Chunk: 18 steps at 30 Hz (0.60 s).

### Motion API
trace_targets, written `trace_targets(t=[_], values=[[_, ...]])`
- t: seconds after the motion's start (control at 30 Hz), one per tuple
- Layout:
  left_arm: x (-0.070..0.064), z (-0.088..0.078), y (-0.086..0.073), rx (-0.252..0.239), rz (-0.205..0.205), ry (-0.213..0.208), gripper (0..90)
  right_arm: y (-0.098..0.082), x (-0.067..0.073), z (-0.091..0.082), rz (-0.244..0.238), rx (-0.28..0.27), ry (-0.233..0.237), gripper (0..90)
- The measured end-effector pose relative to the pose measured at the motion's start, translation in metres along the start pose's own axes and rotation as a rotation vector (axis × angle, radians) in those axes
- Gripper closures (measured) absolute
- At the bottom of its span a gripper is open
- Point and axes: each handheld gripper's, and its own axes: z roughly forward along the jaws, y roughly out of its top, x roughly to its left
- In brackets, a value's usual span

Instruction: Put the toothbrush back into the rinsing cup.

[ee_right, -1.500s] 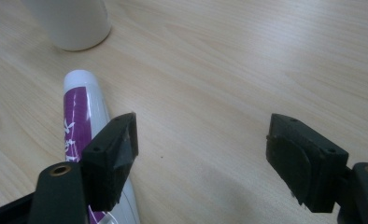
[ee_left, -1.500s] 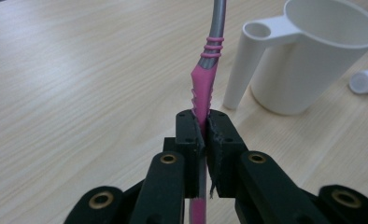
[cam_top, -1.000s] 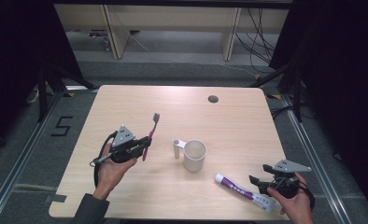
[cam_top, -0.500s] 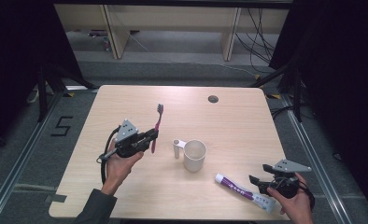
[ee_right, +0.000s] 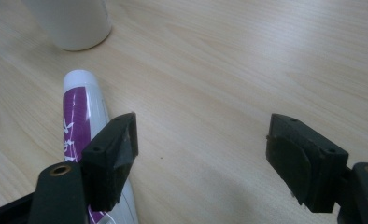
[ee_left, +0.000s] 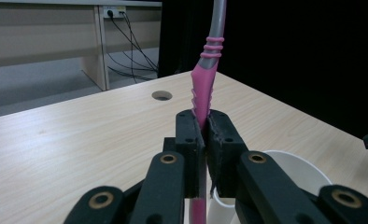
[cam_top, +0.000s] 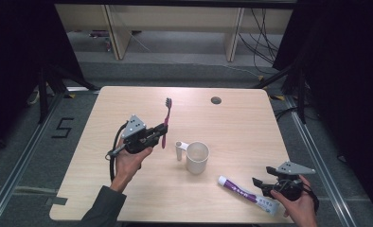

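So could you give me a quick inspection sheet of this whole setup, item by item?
Surface: pale wooden table, one round hole.
Things: pink toothbrush held upright; white mug mid-table; purple-and-white toothpaste tube lying flat.
Clutter: nothing seen.
Grippers: left gripper shut on the toothbrush; right gripper open, its one jaw over the tube.
Cables: black cable trailing from left gripper; wires on the floor behind.
Surroundings: shelving legs, dark curtains.

So the mug (cam_top: 197, 157) sits about mid-table (cam_top: 241, 127), and the toothpaste tube (cam_top: 246, 194) lies near the front edge to its right. The toothbrush (cam_top: 165, 122) is up off the table, left of the mug.
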Motion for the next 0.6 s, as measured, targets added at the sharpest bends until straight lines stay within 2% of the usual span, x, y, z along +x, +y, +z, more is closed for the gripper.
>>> trace_targets(t=[0.2, 0.6], values=[[-0.003, 0.004, 0.008, -0.02, -0.003, -0.014, 83.2, 0.0, 0.0, 0.0, 0.001, -0.003, 0.003, 26.1], [-0.011, 0.019, 0.012, -0.047, 0.0, -0.039, 83.2, 0.0, -0.001, 0.0, -0.002, -0.001, 0.002, 26.1]])
